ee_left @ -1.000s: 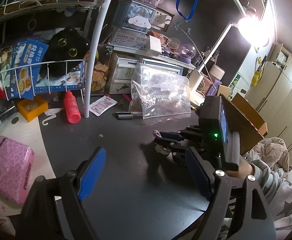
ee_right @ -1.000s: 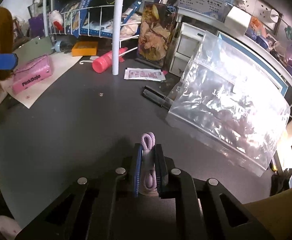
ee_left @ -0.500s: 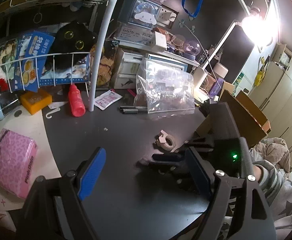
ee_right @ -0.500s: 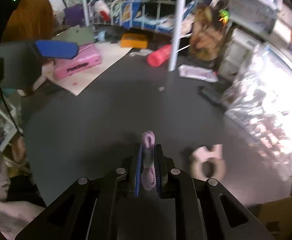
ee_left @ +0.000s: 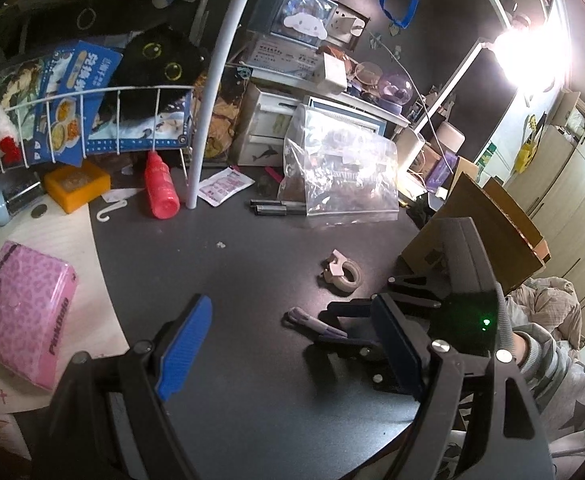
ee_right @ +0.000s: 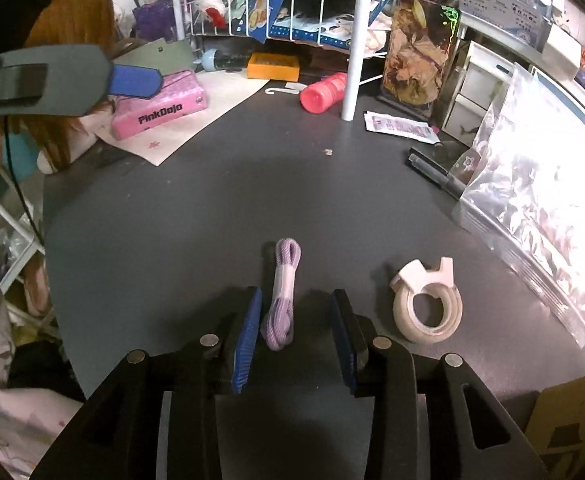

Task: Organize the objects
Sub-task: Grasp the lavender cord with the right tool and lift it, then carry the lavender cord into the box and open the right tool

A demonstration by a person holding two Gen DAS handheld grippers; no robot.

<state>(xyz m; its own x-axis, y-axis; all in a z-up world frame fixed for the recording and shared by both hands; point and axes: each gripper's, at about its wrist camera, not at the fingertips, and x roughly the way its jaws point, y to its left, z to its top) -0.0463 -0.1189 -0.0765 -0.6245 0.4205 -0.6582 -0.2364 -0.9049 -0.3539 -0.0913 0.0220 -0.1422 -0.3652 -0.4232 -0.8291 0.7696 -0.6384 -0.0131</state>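
Observation:
A coiled purple cord [ee_right: 282,292] lies on the dark desk [ee_right: 196,216] between the open fingers of my right gripper [ee_right: 296,312], free of both pads. It also shows in the left wrist view [ee_left: 312,322] at the tip of my right gripper [ee_left: 344,330]. A beige tape dispenser [ee_right: 428,300] lies just right of it; in the left wrist view the dispenser [ee_left: 340,274] sits beyond the cord. My left gripper [ee_left: 288,340] is open and empty, held above the desk's near side.
A clear plastic bag [ee_left: 340,176] stands at the back with black pens [ee_left: 272,208] in front. A red bottle [ee_left: 160,190], white rack pole [ee_left: 208,120], paper packet [ee_left: 224,186], orange box [ee_left: 78,186] and pink tissue pack [ee_left: 20,312] lie left. A cardboard box [ee_left: 480,232] is right.
My right gripper swung away from the plastic bag toward the desk's middle, lowered the purple cord onto the desk and opened, letting it go. The left gripper stayed open.

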